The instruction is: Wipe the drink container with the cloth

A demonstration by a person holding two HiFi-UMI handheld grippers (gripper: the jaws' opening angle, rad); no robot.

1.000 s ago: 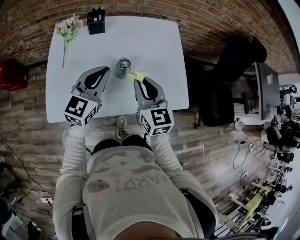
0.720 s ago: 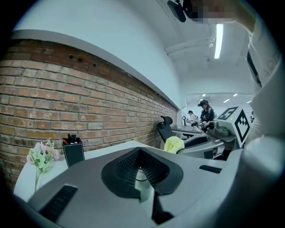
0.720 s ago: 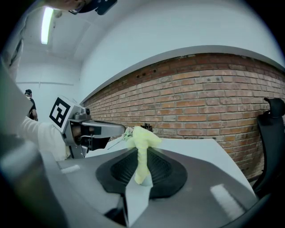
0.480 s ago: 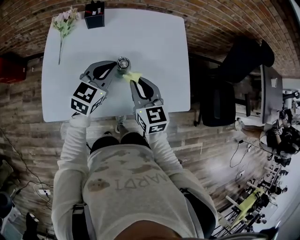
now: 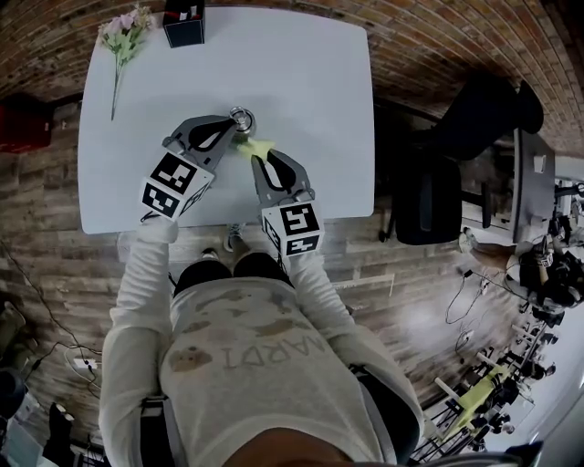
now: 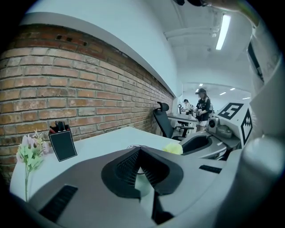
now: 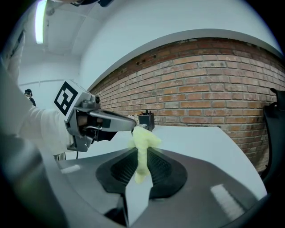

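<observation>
Right, the white table [image 5: 301, 100] fills the upper middle of the head view, and a brick wall [image 6: 89, 84] runs behind its far edge across my left gripper view. A black office chair [image 5: 456, 182] stands off the table's edge, at the right of the head view, well apart from anything I am handling. My left gripper [image 5: 234, 128] and my right gripper [image 5: 257, 162] both reach over the near half of the table, their tips angled toward each other just left of the frame's centre. The left gripper's jaws are drawn together at the tips with nothing clamped between them; only a pale sliver shows lower down between the ribbed pads. The right gripper's jaws are pinched on the yellow cloth [image 7: 142, 140], which stands up out of them in a crumpled tuft. A black pen holder [image 5: 185, 20] sits at the table's far edge, at the top of the head view, and a flower sprig [image 5: 123, 36] is near the upper left corner, both well apart from my grippers. The drink container [image 5: 242, 117], round with a metal lid, stands upright just left of centre in the head view, right at the left gripper's tips; I cannot tell whether they touch it. The yellow cloth is just below and right of the container, between the two grippers' tips.
</observation>
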